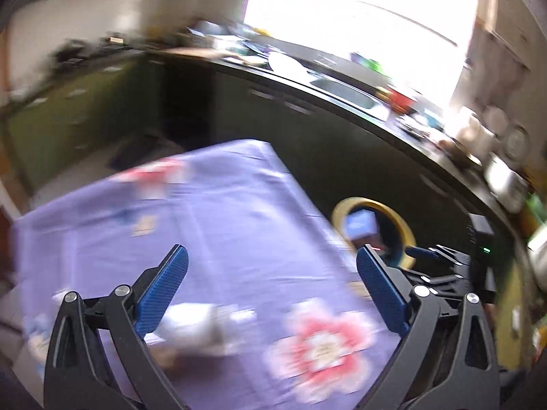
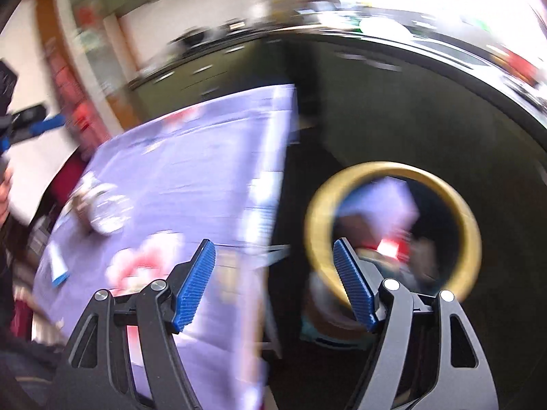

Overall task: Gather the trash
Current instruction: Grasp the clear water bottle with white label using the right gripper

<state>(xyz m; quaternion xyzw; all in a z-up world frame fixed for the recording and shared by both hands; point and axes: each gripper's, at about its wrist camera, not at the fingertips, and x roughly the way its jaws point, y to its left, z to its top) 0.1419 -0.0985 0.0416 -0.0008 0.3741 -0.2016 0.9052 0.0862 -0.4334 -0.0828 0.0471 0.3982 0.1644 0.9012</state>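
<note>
My left gripper [image 1: 272,251] hangs open and empty over a table with a purple flowered cloth [image 1: 222,212]. A blurred, crumpled white piece of trash [image 1: 205,328] lies on the cloth just below its left finger. A yellow-rimmed bin [image 1: 342,213] stands off the table's right edge with a pale purple scrap inside. My right gripper [image 2: 273,244] is open with nothing between its fingers, at the table's edge beside the bin [image 2: 473,235]. The bin holds a pale paper piece [image 2: 386,198] and something red [image 2: 388,249]. A crumpled clear-white wad [image 2: 102,212] lies far left on the cloth.
A small blue-and-white item [image 2: 58,268] lies near the table's left edge. A dark kitchen counter [image 1: 342,95] with a sink, dishes and bottles curves behind the table and bin. Green cabinets [image 1: 68,112] stand at the left. Both views are motion-blurred.
</note>
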